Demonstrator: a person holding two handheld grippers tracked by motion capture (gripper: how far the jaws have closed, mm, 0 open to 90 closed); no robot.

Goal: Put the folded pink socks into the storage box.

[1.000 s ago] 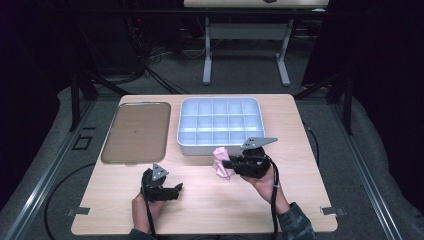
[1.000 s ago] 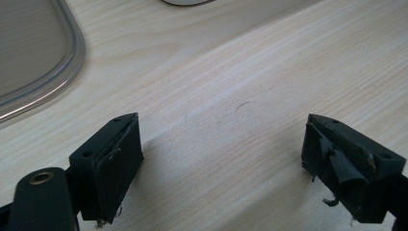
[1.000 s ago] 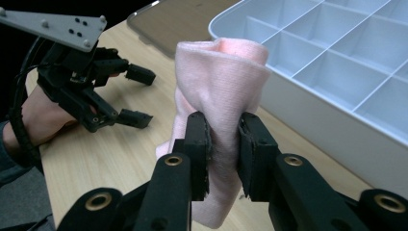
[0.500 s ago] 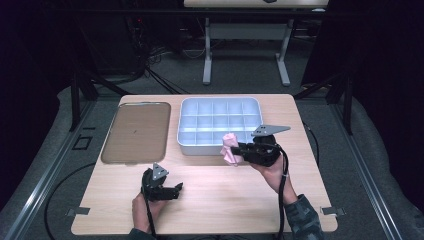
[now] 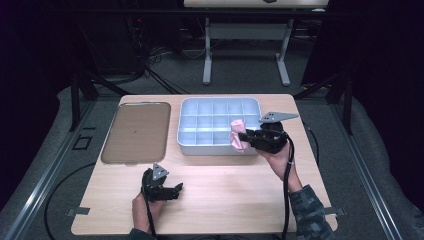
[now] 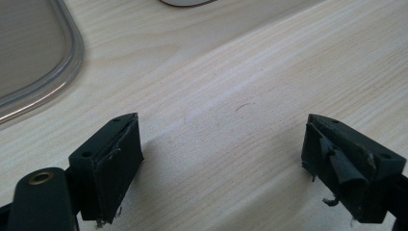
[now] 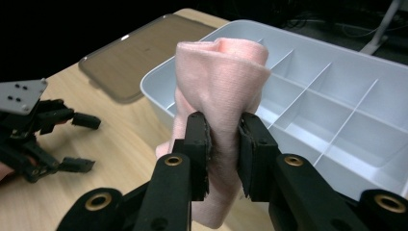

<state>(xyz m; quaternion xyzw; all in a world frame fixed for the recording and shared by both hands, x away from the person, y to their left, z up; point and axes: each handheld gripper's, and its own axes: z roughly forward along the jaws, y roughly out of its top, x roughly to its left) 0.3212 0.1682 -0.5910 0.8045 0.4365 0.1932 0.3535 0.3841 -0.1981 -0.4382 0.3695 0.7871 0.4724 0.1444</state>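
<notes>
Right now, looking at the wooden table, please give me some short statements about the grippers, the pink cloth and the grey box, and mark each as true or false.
1. The right gripper is shut on the rolled pink cloth. True.
2. The left gripper holds a cloth. False: its jaws stand open with nothing between them, above the bare wooden table.
3. The grey divided plastic box is full of cloths. False: its compartments are empty.
4. The flat brown lid lies left of the box. True.

The light wooden surface [image 5: 240,185] carries a brownish flat tray [image 5: 136,131] at about ten o'clock and, just beside it at one o'clock, a pale grey compartment box [image 5: 216,125] with divided cells.
</notes>
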